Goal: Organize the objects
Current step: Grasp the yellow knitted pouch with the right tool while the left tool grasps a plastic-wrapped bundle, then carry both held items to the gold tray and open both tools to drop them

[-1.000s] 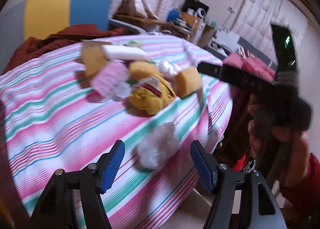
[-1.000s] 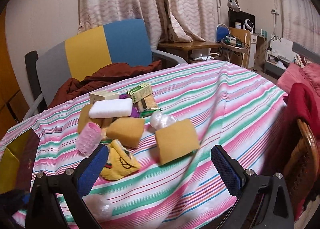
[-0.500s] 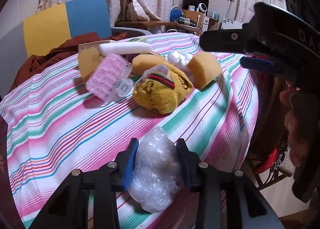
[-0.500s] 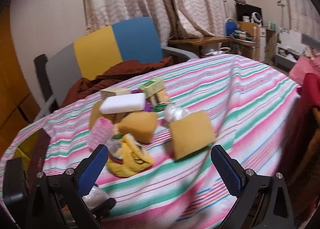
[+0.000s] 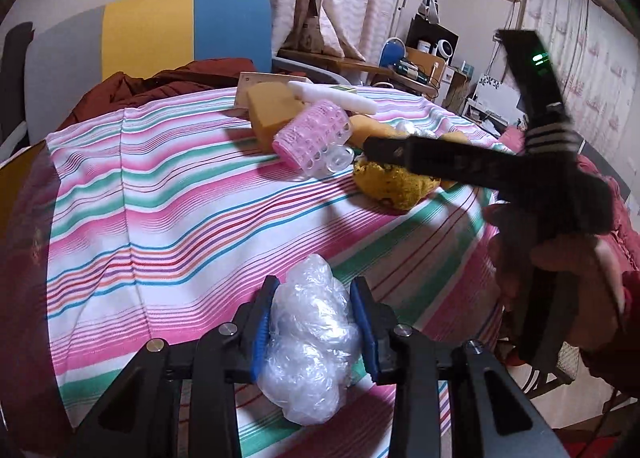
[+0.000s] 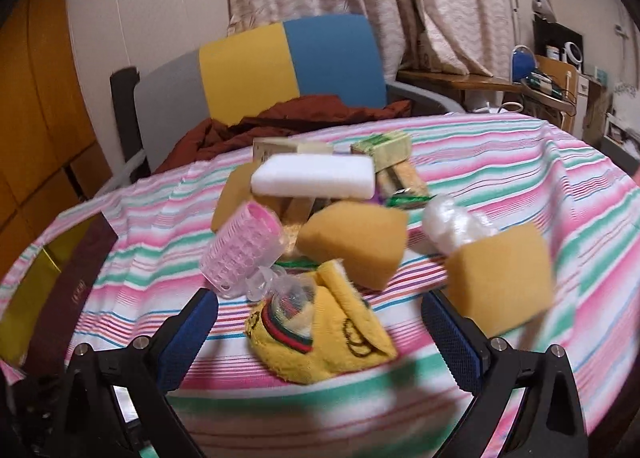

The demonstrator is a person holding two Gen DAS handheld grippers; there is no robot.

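Striped cloth covers the bench [image 5: 168, 194], and at its near edge the plastic wad [image 5: 308, 342] sits pinched between the pads of the left tool [image 5: 314, 332] — gripped, with bare cloth ahead of it. Farther in, the right tool [image 6: 320, 334] gapes wide around the yellow pouch [image 6: 324, 342], nearer to it than the left. Crowding close behind: pink roller [image 6: 240, 250], sponges [image 6: 356, 242], white block [image 6: 316, 178] — likely snags.

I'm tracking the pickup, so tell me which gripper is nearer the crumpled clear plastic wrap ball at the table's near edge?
Left. The left gripper is shut on the crumpled clear plastic wrap ball; the right gripper hangs open over the yellow plush pouch, apart from it.
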